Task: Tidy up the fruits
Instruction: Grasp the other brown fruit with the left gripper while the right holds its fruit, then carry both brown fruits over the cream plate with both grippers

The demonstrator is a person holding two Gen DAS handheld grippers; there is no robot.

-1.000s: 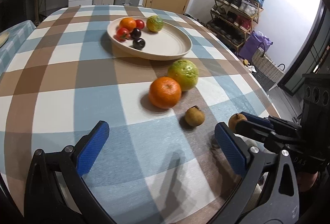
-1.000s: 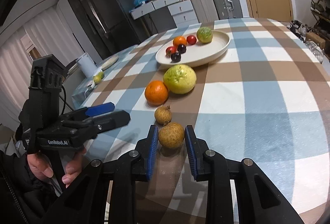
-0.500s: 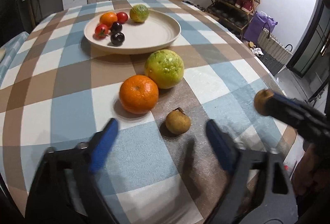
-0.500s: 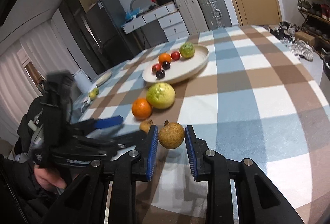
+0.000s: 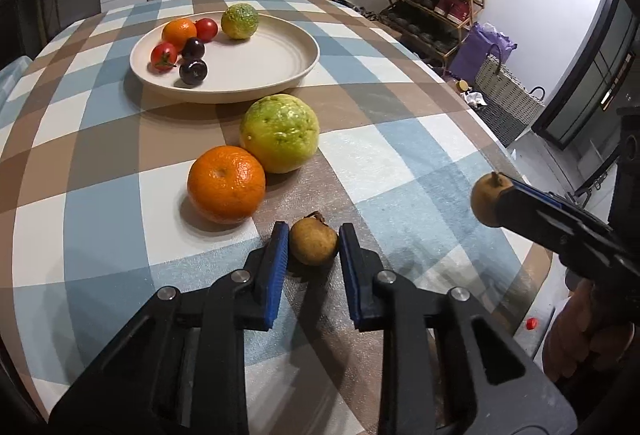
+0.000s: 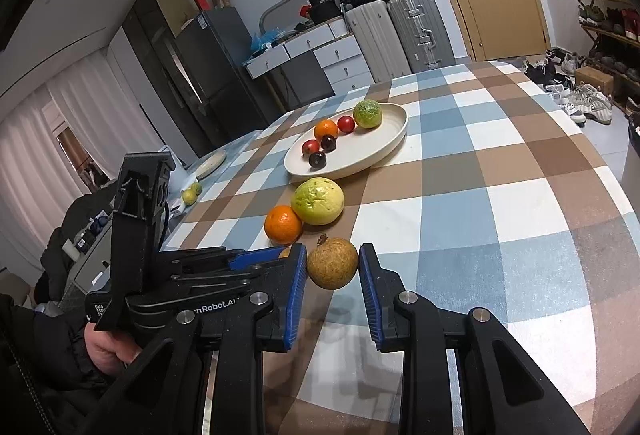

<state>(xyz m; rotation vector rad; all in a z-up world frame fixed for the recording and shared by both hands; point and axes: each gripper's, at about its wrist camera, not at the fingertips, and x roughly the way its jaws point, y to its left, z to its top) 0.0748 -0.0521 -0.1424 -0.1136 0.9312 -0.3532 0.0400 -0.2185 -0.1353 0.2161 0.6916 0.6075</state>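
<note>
My left gripper (image 5: 313, 241) is shut on a small brown fruit (image 5: 313, 241) that rests on the checked tablecloth. My right gripper (image 6: 333, 265) is shut on a second small brown fruit (image 6: 332, 263) and holds it above the table; it also shows in the left wrist view (image 5: 485, 199). An orange (image 5: 226, 183) and a big green-yellow fruit (image 5: 280, 133) lie just beyond my left gripper. A cream plate (image 5: 276, 55) further back holds an orange, tomatoes, dark plums and a green citrus (image 5: 239, 21).
The table's right edge (image 5: 500, 147) drops off near a shoe rack and a woven basket (image 5: 508, 103). Suitcases and drawers stand behind the table. Two small green fruits (image 6: 191, 193) lie on a side surface to the left.
My left gripper moved forward and closed around the small brown fruit on the table. My right gripper lifted its brown fruit up off the table.
</note>
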